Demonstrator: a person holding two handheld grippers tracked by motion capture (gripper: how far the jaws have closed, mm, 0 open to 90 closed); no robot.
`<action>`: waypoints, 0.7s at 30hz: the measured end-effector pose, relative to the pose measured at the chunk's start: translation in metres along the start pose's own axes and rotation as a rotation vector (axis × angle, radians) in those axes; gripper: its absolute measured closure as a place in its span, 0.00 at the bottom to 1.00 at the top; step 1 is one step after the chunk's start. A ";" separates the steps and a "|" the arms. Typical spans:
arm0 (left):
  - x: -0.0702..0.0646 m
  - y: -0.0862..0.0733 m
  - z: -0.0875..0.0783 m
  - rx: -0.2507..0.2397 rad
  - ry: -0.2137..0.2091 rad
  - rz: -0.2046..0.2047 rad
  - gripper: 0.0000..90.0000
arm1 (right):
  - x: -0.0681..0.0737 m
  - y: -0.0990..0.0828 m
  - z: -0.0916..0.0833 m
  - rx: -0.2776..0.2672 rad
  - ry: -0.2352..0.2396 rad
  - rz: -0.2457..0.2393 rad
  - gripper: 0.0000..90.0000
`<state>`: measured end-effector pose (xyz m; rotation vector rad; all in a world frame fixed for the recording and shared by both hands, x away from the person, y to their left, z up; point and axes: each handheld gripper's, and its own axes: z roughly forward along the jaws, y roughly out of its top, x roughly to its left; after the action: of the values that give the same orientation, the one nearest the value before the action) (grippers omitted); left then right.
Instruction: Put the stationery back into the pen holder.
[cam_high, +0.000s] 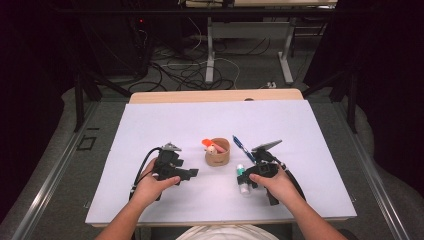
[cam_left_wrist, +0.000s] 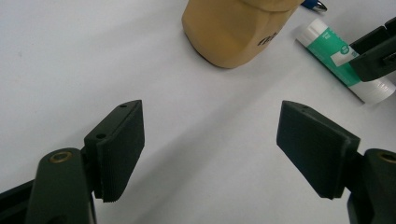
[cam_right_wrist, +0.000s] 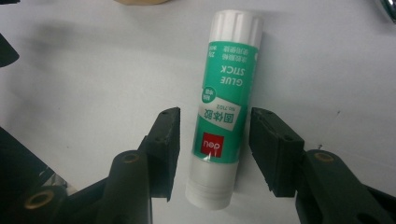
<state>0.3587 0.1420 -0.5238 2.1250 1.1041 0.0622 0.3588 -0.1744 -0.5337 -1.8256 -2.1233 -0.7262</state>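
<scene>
A green and white glue stick (cam_right_wrist: 224, 93) lies flat on the white mat (cam_high: 165, 125), to the right of a tan cup (cam_high: 217, 155). My right gripper (cam_right_wrist: 215, 114) straddles the stick's lower end. A thin gap shows on each side, so the pads are not pressing on it. In the high view the right gripper (cam_high: 246, 180) sits low over the glue stick (cam_high: 242, 176). My left gripper (cam_high: 192, 173) rests left of the cup, open with nothing between its jaws. From the left gripper (cam_left_wrist: 212, 106) the cup (cam_left_wrist: 233, 32) and the glue stick (cam_left_wrist: 343, 60) lie ahead.
The cup holds an orange item (cam_high: 206, 143) and a pink one. A blue pen (cam_high: 242, 147) lies on the mat just right of the cup. The mat stretches bare toward the far edge and to both sides. Beyond the table are cables and table legs.
</scene>
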 end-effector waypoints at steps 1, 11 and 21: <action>0.000 0.000 0.000 0.000 0.000 0.000 0.27 | -0.001 0.000 0.001 -0.001 0.006 -0.002 0.59; 0.000 0.000 0.002 0.000 -0.002 -0.007 0.27 | -0.004 0.002 0.002 0.023 0.003 0.052 0.67; 0.002 0.001 0.002 0.002 0.000 -0.013 0.27 | -0.005 0.002 0.003 0.049 0.020 0.095 0.73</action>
<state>0.3609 0.1423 -0.5250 2.1193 1.1178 0.0555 0.3627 -0.1772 -0.5385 -1.8712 -2.0084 -0.6613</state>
